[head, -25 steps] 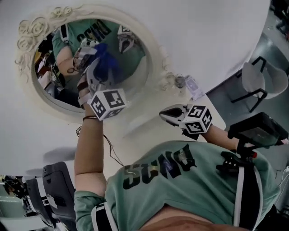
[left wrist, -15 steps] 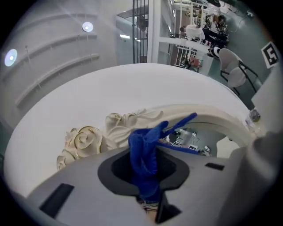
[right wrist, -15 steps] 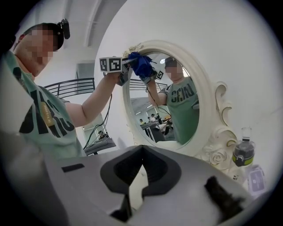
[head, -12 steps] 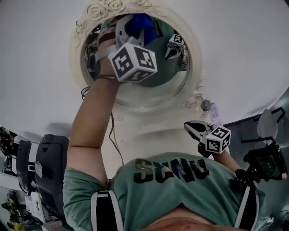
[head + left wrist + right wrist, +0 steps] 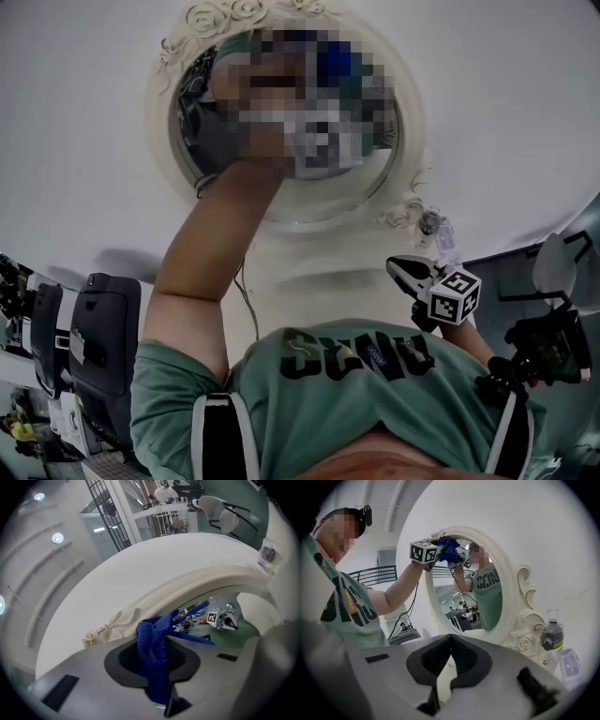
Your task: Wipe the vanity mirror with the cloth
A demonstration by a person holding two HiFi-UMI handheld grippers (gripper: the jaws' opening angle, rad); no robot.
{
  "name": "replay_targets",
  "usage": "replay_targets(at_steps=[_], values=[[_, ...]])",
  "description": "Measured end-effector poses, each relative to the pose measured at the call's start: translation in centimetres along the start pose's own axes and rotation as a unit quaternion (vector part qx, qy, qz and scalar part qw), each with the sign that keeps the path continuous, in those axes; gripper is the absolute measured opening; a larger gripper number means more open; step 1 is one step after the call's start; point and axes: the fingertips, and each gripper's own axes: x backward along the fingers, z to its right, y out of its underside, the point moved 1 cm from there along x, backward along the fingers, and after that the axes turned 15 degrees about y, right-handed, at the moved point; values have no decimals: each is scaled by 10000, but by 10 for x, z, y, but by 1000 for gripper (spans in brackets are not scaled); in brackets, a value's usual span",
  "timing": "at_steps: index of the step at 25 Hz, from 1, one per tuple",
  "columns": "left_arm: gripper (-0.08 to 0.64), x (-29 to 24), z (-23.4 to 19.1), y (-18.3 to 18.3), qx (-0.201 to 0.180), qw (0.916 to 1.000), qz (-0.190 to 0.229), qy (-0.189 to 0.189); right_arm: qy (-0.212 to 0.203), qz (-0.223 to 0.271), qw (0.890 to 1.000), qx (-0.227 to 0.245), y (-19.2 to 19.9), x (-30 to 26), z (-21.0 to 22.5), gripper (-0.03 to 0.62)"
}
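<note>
The oval vanity mirror (image 5: 309, 202) has a cream frame (image 5: 512, 597) carved with roses. A blue cloth (image 5: 157, 667) is clamped in my left gripper (image 5: 154, 641), which presses it against the upper part of the glass, close to the frame's top arch. From the right gripper view, the left gripper (image 5: 440, 550) and the cloth (image 5: 448, 548) show at the mirror's top left. In the head view a mosaic patch covers that gripper. My right gripper (image 5: 401, 270) hangs below the mirror's right side, shut, with nothing held; its jaws (image 5: 451, 638) meet at the tips.
A small clear jar (image 5: 428, 222) and a card (image 5: 569, 663) sit by the mirror's lower right scroll. Dark office chairs (image 5: 94, 328) stand at the left and a white chair (image 5: 561, 267) at the right. A black camera mount (image 5: 548, 345) rides on the person's chest.
The left gripper has carried the cloth from the mirror's left side up to its top, then a little to the right. The right gripper has hardly moved.
</note>
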Motion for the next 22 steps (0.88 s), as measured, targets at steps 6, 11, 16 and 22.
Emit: replay_targets(at_steps=[6,11,16,22], values=[[66,1,47,-30,-473,9983,296,-178,-70,-127,9999,-63,9,-6,-4,8],[64,0,207,-57,-940,9900,733,754,-3,-225,9996,-191,20,-3,1,8],[71,8,342,-54,-1246,9738,759,1744,220,-271,9988,-353,29,2,16,8],[75,19,403,-33,-1005,9659,524,2329,336,-326,9977,-488,34,7,21,8]])
